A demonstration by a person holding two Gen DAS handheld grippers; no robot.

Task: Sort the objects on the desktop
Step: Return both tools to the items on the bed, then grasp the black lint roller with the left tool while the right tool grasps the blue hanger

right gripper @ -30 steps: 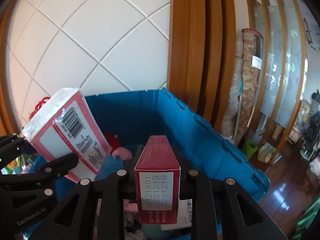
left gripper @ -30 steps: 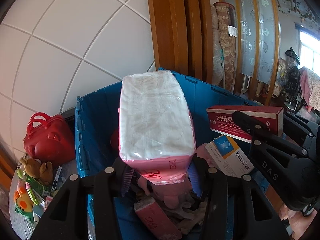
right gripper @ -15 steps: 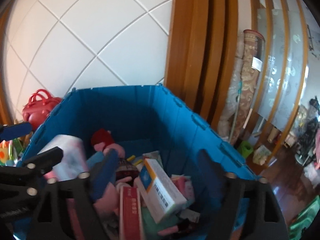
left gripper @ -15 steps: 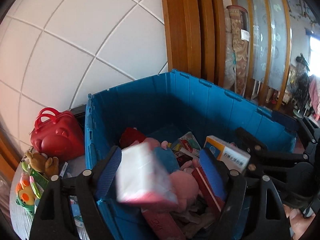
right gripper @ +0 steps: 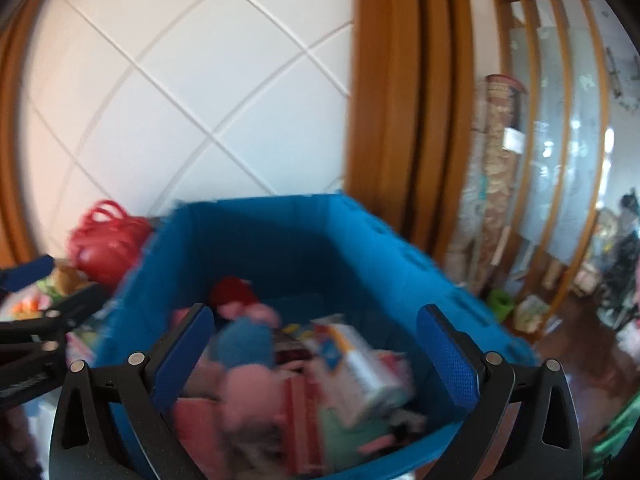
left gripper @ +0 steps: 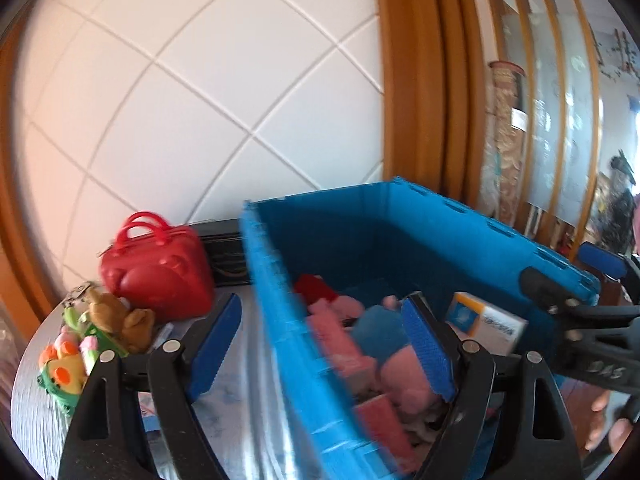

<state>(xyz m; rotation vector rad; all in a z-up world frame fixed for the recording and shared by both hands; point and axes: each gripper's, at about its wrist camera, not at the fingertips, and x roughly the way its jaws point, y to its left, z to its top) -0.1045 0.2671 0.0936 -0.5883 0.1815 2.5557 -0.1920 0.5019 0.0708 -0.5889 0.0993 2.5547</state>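
Note:
A blue crate (left gripper: 440, 216) (right gripper: 260, 216) stands on the table, filled with several items. Among them are a pink tissue pack (left gripper: 340, 340), a pink and blue plush toy (left gripper: 384, 328) (right gripper: 244, 340), a white and blue box (left gripper: 486, 322) (right gripper: 360, 360) and a red box (right gripper: 298, 420). My left gripper (left gripper: 322, 344) is open and holds nothing; the crate's left wall runs between its fingers. My right gripper (right gripper: 316, 352) hangs over the crate's near side. Its jaws are opening wide, with nothing between the pads. Both views are blurred by motion.
Left of the crate, the grey table (left gripper: 240, 420) carries a red handbag-shaped case (left gripper: 156, 276), a brown plush bear (left gripper: 116, 320) and a green and orange toy (left gripper: 64, 368). A white tiled wall and a wooden frame stand behind. A hand (left gripper: 608, 420) shows at the right edge.
The left gripper let go of the pink tissue pack and the right gripper let go of the red box; both now lie in the crate. Both grippers opened. The left gripper swung left.

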